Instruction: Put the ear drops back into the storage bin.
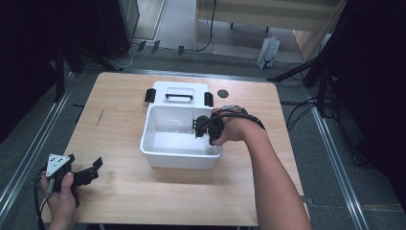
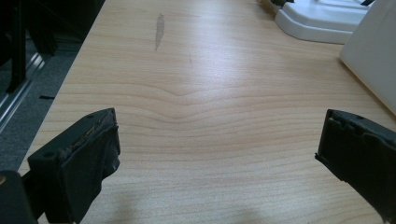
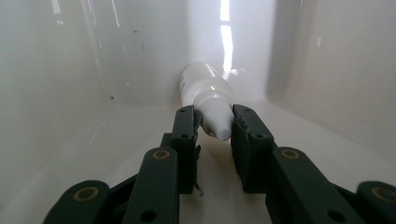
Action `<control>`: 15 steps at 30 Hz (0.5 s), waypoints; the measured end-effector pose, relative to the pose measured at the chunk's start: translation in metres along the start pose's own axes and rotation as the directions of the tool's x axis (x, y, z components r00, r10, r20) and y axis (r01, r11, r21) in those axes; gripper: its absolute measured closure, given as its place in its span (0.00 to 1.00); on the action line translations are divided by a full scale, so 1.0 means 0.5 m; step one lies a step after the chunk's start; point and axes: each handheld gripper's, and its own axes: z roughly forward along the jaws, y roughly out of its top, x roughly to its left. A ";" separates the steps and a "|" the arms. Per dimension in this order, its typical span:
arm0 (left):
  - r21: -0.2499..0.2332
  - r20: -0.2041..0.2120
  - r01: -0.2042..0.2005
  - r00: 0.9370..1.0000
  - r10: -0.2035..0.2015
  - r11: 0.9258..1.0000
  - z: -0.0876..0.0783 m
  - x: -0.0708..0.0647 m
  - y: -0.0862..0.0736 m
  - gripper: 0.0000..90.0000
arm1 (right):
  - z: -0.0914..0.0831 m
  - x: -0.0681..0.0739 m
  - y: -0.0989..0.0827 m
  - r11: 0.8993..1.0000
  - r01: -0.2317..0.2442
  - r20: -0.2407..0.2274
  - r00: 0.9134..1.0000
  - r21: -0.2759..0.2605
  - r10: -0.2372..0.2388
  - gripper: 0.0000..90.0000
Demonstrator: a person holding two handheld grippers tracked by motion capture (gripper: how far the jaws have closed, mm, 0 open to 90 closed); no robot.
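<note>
A white bottle [image 3: 204, 86] lies on the floor of an open white plastic bin [image 1: 158, 155], its cap end toward the right gripper view's camera. My right gripper [image 3: 214, 125] reaches down into the bin's right side [image 1: 201, 127], and its two jaws press the bottle's white cap from both sides. My left gripper [image 1: 97, 168] rests low over the table's front left corner, well apart from the bin. It is open, jaws spread wide [image 2: 217, 149] over bare wood with nothing between them.
The bin's white lid [image 1: 179, 91], with a handle and black latches, lies flat just behind the bin. A small black disc [image 1: 222, 93] sits on the wooden table [image 1: 119, 120] to the lid's right. A white bag [image 1: 268, 50] stands on the floor beyond.
</note>
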 end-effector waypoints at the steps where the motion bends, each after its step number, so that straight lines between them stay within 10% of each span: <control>1: 0.000 0.000 0.000 1.000 0.000 1.000 0.000 0.000 0.000 0.00 | 0.000 0.000 0.000 1.000 -0.001 -0.001 1.000 -0.001 0.001 0.80; 8: 0.001 0.003 0.001 1.000 -0.001 1.000 0.000 0.000 0.000 0.00 | -0.002 -0.002 -0.002 1.000 -0.016 -0.002 1.000 -0.007 0.016 0.70; 15: 0.000 0.000 -0.001 1.000 0.001 1.000 0.001 0.000 0.000 0.00 | -0.028 -0.015 -0.009 0.993 -0.108 0.008 0.994 -0.053 0.109 0.35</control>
